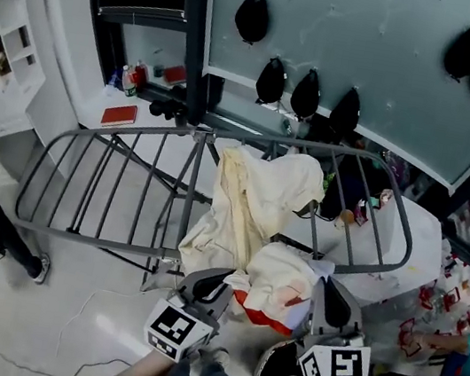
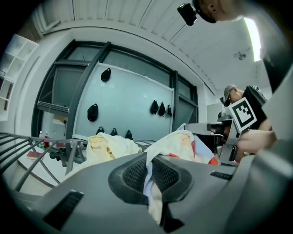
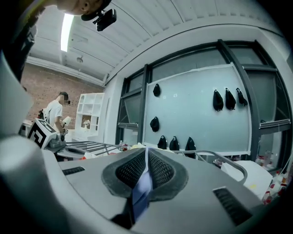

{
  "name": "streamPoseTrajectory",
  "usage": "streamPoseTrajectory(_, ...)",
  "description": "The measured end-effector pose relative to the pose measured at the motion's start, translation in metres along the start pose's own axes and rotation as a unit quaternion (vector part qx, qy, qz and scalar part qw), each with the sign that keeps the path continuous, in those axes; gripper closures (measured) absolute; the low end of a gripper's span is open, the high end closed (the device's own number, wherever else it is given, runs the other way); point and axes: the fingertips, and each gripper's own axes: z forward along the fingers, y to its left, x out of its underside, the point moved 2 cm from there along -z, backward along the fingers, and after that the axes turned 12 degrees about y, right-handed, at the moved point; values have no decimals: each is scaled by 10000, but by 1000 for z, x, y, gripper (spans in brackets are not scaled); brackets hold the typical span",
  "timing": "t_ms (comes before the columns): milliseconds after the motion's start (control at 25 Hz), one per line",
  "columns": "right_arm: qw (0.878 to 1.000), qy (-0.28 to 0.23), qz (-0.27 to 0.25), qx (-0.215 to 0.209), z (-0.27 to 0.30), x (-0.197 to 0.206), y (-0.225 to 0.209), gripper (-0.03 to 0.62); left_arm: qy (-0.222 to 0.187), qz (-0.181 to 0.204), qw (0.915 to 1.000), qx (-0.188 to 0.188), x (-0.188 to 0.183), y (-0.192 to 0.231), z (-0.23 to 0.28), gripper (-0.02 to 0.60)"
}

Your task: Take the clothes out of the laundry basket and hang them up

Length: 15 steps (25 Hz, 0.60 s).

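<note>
At the near edge of the grey drying rack (image 1: 74, 234), the left gripper (image 1: 211, 285) and right gripper (image 1: 330, 300) hold 1 white garment with red patches (image 1: 277, 280) between them. Both pairs of jaws are clamped tight on a fold of its cloth. Just beyond it, 1 pale yellow garment (image 1: 258, 187) lies draped across the rack's bars.

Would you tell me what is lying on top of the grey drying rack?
A pale yellow garment is draped over the drying rack, hiding the bars beneath it.
</note>
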Motion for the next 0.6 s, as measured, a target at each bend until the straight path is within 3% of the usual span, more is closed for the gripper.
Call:
streamPoseTrajectory(320, 9937, -226, -159, -1090, 35, -13, 40, 577, -187, -394, 9943, -976, 9, 30, -35, 560)
streamPoseTrajectory(600, 9725, -368, -358, -2273, 63, -30, 113, 577, -312, -704, 9754, -2068, 18, 66, -96, 560)
